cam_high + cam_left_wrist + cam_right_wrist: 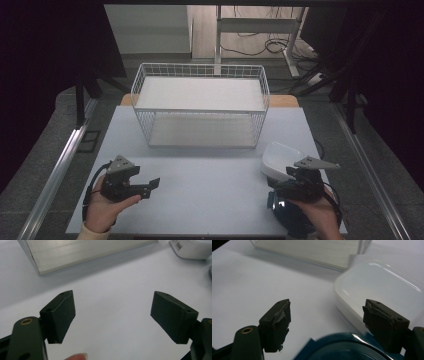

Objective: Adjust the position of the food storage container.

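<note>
We see a white table [200, 185] with a white wire basket [200, 107] standing at its far middle; the basket has a pale board as its upper level and another below.

Left gripper [155, 184]: held in the person's left hand [102, 207] at the near left of the table, body low over the surface, jaws pointing toward the table's middle. In the left gripper view its two black jaws stand wide apart with bare table between them; nothing is held. A fingertip [76, 356] shows at the bottom edge of that view. The basket's lower edge lies ahead at upper left, and a white container corner with a barcode label [178, 245] sits at upper right.

Right gripper [327, 322]: held in the person's right hand [320, 212] at the near right of the table. Its jaws are spread wide and pinch nothing. The pads look frayed, with torn tape on the inner faces.

Things nearest the right gripper:
- A white plastic container [382, 290], rounded corners, glossy, lying on the table near the basket's right front corner. In the right gripper view it lies ahead and to the right; the right jaw overlaps its near edge in the picture, but we cannot tell whether it touches.
- A dark teal round object [342, 347], glossy, directly below and between the jaws at the bottom of that view. In the high view it sits under the gripper body, at the table's near edge. We cannot tell what kind of object it is.

The left gripper is well apart from both objects.
</note>
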{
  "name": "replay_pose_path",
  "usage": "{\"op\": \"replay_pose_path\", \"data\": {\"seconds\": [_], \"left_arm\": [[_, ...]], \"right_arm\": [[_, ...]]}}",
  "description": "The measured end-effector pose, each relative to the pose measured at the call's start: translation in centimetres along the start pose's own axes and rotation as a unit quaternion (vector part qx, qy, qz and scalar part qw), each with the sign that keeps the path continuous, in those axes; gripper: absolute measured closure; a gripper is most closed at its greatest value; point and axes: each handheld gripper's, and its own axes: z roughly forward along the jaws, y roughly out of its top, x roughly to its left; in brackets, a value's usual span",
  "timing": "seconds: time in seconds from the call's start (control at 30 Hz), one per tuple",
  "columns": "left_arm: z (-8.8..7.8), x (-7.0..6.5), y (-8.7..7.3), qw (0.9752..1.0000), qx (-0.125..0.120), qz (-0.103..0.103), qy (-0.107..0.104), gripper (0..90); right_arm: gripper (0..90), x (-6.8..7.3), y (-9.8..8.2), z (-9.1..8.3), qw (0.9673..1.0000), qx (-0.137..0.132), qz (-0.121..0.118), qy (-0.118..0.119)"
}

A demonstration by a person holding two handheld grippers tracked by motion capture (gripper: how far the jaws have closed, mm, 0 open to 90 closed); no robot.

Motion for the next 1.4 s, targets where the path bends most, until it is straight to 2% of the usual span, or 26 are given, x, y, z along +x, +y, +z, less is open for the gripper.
{"op": "replay_pose_path", "data": {"seconds": [0.03, 0.07, 0.13, 0.17, 0.2, 0.23, 0.37, 0.6, 0.67, 0.7, 0.9, 1.13, 1.27, 1.3, 1.4], "left_arm": [[0.0, 0.2, -0.1, 1.0000, 0.001, -0.002, 0.002, 18.9], [0.1, 0.2, -0.1, 1.0000, 0.003, -0.004, 0.003, 18.8], [0.1, 0.3, -0.1, 1.0000, 0.003, -0.006, 0.004, 18.7], [0.1, 0.3, -0.1, 1.0000, 0.003, -0.006, 0.004, 18.6], [0.2, 0.3, -0.1, 1.0000, 0.003, -0.007, 0.004, 18.6], [0.3, 0.4, -0.1, 1.0000, 0.005, -0.006, 0.004, 18.5], [0.7, 0.4, -0.3, 0.9999, 0.012, -0.005, 0.003, 18.2], [0.8, 0.3, -0.4, 0.9998, 0.019, -0.008, 0.003, 18.2], [0.8, 0.2, -0.4, 0.9998, 0.020, -0.006, 0.003, 18.1], [0.9, 0.1, -0.4, 0.9998, 0.021, -0.005, 0.003, 18.0], [1.4, -0.3, -0.5, 0.9996, 0.030, 0.000, -0.001, 17.8], [1.9, -0.4, -0.7, 0.9992, 0.039, 0.003, 0.000, 17.5], [2.0, -0.4, -0.7, 0.9991, 0.042, 0.003, 0.002, 17.5], [2.0, -0.4, -0.7, 0.9991, 0.042, 0.003, 0.002, 17.5], [2.2, -0.4, -0.8, 0.9990, 0.045, 0.002, 0.003, 17.5]], "right_arm": [[23.8, -0.5, -0.1, -0.3, 0.9998, 0.007, 0.007, -0.019], [24.5, -0.8, -0.2, -0.6, 0.9996, 0.010, 0.011, -0.024], [25.3, -1.2, -0.3, -0.8, 0.9994, 0.011, 0.016, -0.027], [27.5, -2.0, -0.5, -1.4, 0.9990, 0.012, 0.027, -0.034], [27.5, -2.0, -0.5, -1.4, 0.9990, 0.012, 0.027, -0.034], [29.4, -2.9, -0.8, -2.1, 0.9984, 0.013, 0.038, -0.041], [31.7, -4.4, -1.7, -3.4, 0.9968, 0.019, 0.056, -0.055], [35.6, -5.4, -3.6, -5.6, 0.9937, 0.034, 0.075, -0.076], [37.3, -5.8, -4.2, -6.1, 0.9916, 0.041, 0.084, -0.089], [38.3, -6.4, -4.7, -6.5, 0.9893, 0.049, 0.091, -0.102], [46.5, -7.6, -6.2, -7.5, 0.9825, 0.072, 0.112, -0.130], [71.3, -8.3, -7.9, -7.1, 0.9793, 0.113, 0.111, -0.126], [86.1, -8.3, -8.4, -6.7, 0.9762, 0.139, 0.106, -0.127], [86.1, -8.3, -8.4, -6.7, 0.9762, 0.139, 0.106, -0.127], [89.5, -8.2, -8.7, -5.9, 0.9757, 0.162, 0.097, -0.111]]}}
